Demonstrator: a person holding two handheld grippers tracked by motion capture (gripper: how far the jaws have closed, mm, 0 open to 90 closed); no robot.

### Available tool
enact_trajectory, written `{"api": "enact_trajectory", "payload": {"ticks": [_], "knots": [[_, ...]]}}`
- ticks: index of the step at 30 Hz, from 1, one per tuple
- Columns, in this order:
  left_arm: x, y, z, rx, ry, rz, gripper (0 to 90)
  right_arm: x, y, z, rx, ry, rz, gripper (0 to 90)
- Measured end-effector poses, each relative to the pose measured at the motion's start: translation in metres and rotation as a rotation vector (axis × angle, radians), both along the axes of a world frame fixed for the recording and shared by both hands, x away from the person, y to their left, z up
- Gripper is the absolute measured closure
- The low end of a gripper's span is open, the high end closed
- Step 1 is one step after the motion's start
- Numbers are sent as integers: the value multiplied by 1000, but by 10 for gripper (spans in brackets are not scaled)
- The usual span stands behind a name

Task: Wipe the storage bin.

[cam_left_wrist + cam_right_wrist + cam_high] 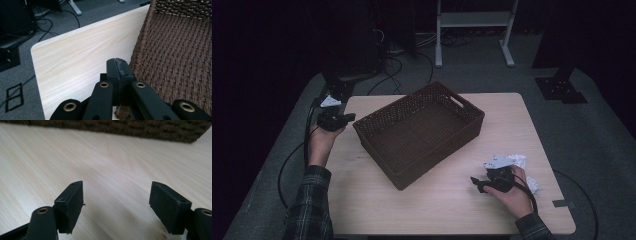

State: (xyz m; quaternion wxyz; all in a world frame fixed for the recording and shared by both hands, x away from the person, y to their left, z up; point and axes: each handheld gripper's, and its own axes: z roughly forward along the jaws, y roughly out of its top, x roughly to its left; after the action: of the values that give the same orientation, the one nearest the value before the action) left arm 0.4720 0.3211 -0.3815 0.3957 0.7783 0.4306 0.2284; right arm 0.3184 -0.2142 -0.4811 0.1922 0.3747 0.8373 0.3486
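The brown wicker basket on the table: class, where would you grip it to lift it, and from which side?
Grip the brown wicker basket at the handle cut-out in its far-right end wall, coming down from above. The slot probably lets one jaw slip through and pinch the thin rim, while the woven walls elsewhere offer no hold. The open right gripper seems best placed.

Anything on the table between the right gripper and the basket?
No. In the high view, bare tabletop separates the right gripper from the basket; the right gripper view shows the same.
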Motion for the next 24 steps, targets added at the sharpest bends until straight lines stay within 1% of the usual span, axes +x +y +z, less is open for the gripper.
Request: {"api": "enact_trajectory", "payload": {"ticks": [5, 6, 9, 11, 12, 13, 15, 16, 20, 24], "knots": [[0, -3, -3, -4, 5, -13, 899, 2, -1, -6, -10, 38, -1, 267], [0, -3, -3, 1, 3, -14, 900, 3, -2, -7, -10, 44, -1, 268], [-1, -1, -5, -27, 5, -13, 900, 4, -1, -10, -20, 60, 3, 269], [-2, -1, -5, -35, 4, -15, 900, 4, -1, -12, -11, 74, 9, 266], [-2, -1, -5, -35, 7, -16, 900, 4, -1, -13, 1, 79, 7, 259], [-3, -1, -5, -34, 7, -22, 900, 4, -1, -13, 1, 82, 10, 253], [-5, 0, -5, -41, 8, -27, 900, 5, -2, -14, 11, 88, 9, 226], [-7, 0, -6, -46, 7, -30, 900, 6, -2, -15, 14, 87, 10, 207], [-15, -1, -7, -72, 14, -45, 900, 3, -2, -18, 32, 66, 4, 175], [-26, -4, -7, -76, 16, -60, 899, 2, -2, -21, 44, 49, 7, 136]]}}
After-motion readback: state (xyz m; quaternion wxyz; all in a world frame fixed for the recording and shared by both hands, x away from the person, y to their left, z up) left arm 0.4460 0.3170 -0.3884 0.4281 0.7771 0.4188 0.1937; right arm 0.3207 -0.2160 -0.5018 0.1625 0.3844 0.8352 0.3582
